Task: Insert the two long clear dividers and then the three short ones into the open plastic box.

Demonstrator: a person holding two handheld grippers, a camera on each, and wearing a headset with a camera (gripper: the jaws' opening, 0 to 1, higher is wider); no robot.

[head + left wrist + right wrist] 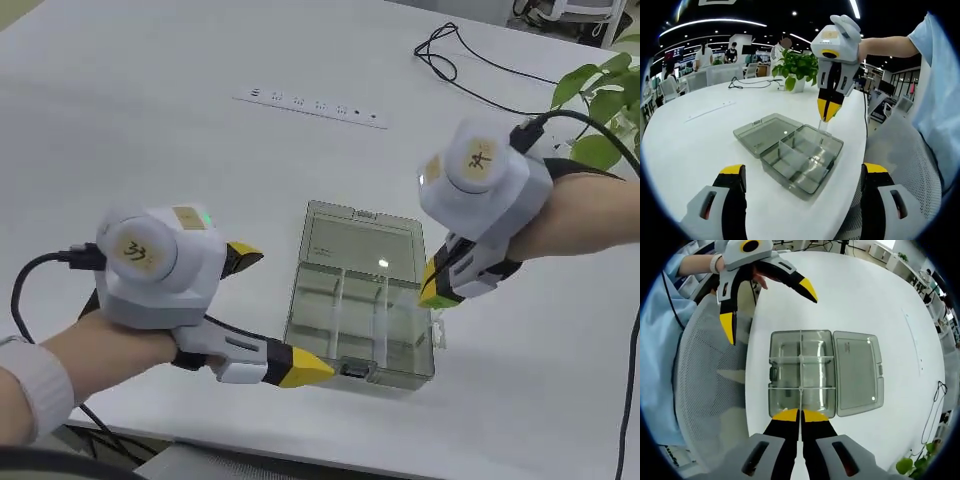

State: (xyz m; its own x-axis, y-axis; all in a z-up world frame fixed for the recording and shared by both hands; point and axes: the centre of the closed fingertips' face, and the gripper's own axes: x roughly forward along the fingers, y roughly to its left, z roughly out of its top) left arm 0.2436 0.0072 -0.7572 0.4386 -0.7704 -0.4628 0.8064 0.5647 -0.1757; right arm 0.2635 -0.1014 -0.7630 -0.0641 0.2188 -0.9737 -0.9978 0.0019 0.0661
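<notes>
The open plastic box (360,325) lies on the white table with its lid (362,240) folded flat behind it. Clear dividers stand inside and split it into compartments. My right gripper (432,296) hangs over the box's right end, shut on a clear divider (437,328) that points down into the box. In the right gripper view that gripper (800,415) holds the divider (800,396) edge-on above the box (801,372). My left gripper (290,312) is open at the box's left front corner, holding nothing. The left gripper view shows the box (800,157) between its open jaws.
A white power strip (310,105) lies further back on the table, with a black cable (470,75) and a potted plant (600,100) at the back right. The table's near edge runs just in front of the box. A mesh chair (705,390) stands beside the table.
</notes>
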